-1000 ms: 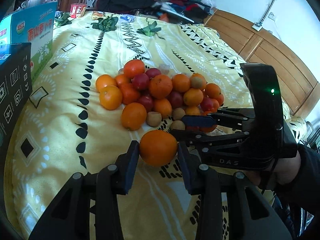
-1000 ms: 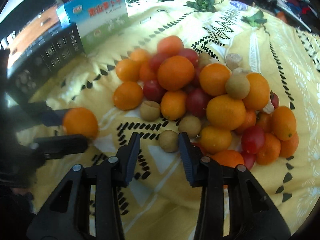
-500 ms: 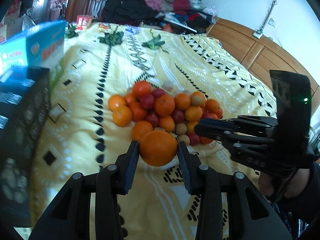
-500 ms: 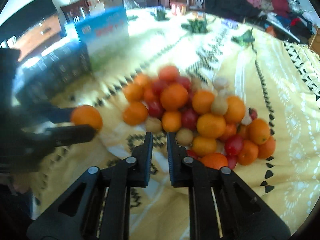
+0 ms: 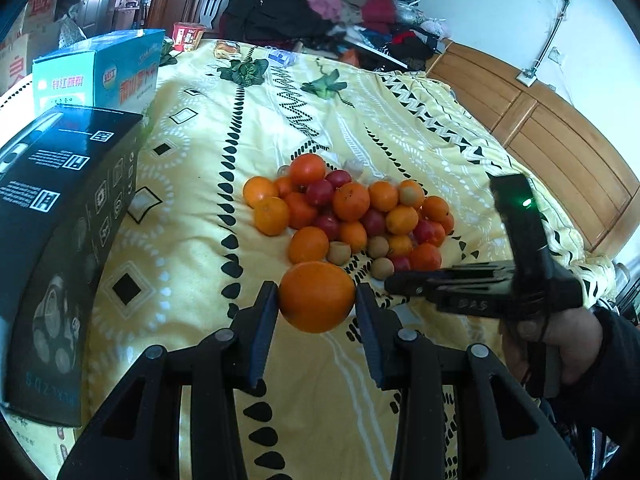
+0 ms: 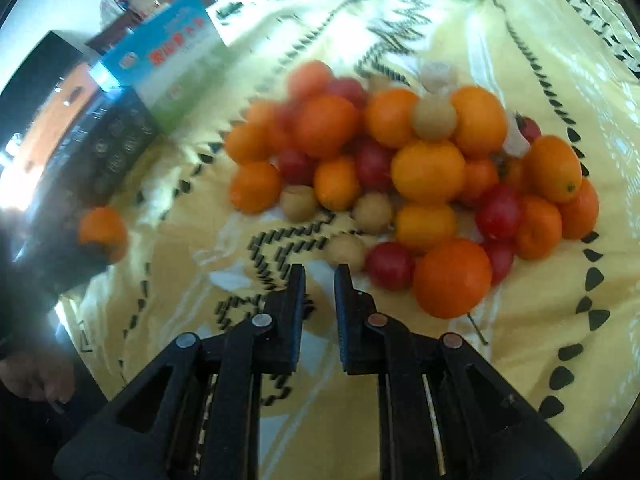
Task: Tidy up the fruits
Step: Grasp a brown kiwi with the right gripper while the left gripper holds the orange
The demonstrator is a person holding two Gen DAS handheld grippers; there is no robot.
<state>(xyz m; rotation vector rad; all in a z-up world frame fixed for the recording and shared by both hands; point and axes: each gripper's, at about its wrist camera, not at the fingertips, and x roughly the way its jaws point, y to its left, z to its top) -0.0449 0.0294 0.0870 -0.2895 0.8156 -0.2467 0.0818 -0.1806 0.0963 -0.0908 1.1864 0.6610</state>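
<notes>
one orange (image 5: 316,297) is sitting pinched between the left gripper (image 5: 316,308) pads, lifted clear of the yellow bedspread (image 5: 192,256), likely being carried off for sorting. the right gripper (image 6: 319,280) is hanging closed and empty just before the fruit pile (image 6: 420,184). the black box (image 5: 60,248) and blue box (image 5: 100,76) are bearing print too blurred to read; "das" is showing on the right gripper's body.

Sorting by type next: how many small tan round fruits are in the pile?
4 tan fruits: one high on the far side of the heap, three along its near edge. Others may be hidden beneath.
</notes>
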